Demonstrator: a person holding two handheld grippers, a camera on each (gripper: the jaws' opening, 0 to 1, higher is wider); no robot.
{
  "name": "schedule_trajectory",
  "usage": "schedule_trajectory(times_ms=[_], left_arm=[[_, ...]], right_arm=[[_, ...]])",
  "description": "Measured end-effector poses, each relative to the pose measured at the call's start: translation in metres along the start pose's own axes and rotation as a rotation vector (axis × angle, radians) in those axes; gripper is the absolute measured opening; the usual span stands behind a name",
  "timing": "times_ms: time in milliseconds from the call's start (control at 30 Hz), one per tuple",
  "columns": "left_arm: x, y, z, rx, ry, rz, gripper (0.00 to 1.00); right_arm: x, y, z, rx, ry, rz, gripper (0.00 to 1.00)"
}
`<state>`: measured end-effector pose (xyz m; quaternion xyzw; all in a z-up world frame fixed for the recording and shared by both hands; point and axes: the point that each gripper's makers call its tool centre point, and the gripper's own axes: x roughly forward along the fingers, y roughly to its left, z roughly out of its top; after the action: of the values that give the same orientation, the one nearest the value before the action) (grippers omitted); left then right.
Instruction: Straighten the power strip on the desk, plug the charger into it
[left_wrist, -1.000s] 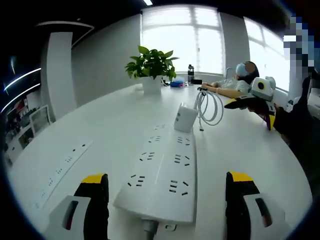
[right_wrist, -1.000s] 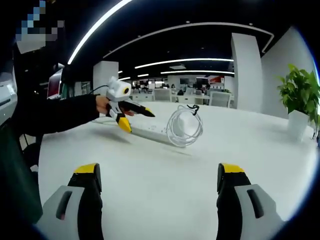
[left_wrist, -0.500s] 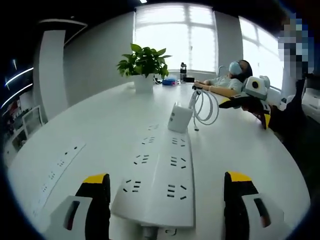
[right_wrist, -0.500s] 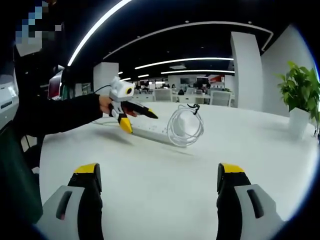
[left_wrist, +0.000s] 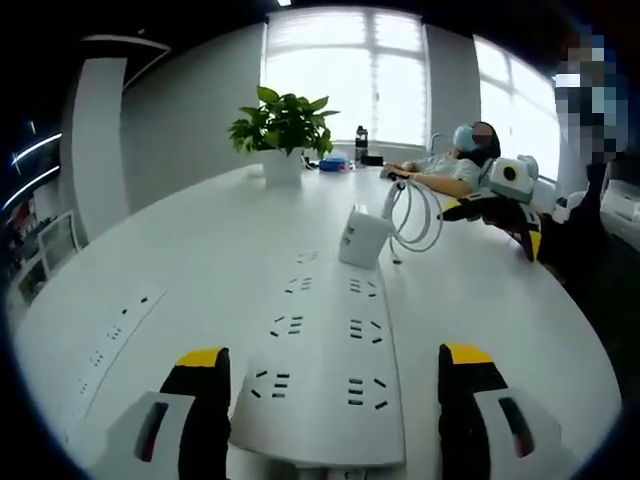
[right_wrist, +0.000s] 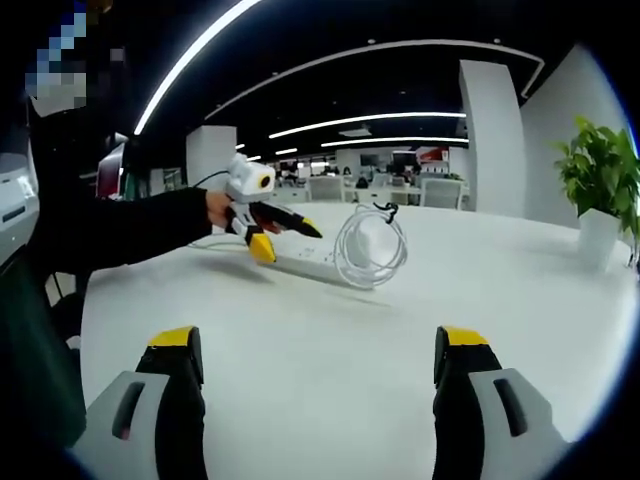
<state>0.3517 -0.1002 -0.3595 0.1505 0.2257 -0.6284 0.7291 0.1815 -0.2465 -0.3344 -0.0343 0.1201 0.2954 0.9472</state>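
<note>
Power strip (left_wrist: 325, 375) lies between released left gripper (left_wrist: 335, 400) fingers.
Charger (left_wrist: 362, 237) at strip's far end; right gripper (right_wrist: 318, 400) fingers released too.

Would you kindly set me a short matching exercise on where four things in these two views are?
Things:
1. power strip
2. charger
3. potted plant
4. left gripper

Places:
A. far across the desk, before the window
B. between the left gripper's open fingers
C. at the strip's far end, coiled white cable beside it
D. above the strip's near end, in a dark-sleeved hand

Pairs: 1-B, 2-C, 3-A, 4-D
</note>
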Motion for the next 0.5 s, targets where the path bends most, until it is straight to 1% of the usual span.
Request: schedule_trajectory(times_ms=[133,300,500], left_arm=[[0.003,0.000,0.003,-0.005,-0.012,-0.017,0.85],[0.009,-0.004,0.001,0.007,0.013,-0.050,0.87],[0.013,0.000,0.000,0.020,0.028,-0.048,0.84]], right_arm=[[0.000,-0.001,-0.001,0.002,0.002,-0.001,0.95],[0.000,0.000,0.001,0.023,-0.009,0.011,0.95],[0.000,0.000,-0.001,0.022,-0.008,0.010,0.95]])
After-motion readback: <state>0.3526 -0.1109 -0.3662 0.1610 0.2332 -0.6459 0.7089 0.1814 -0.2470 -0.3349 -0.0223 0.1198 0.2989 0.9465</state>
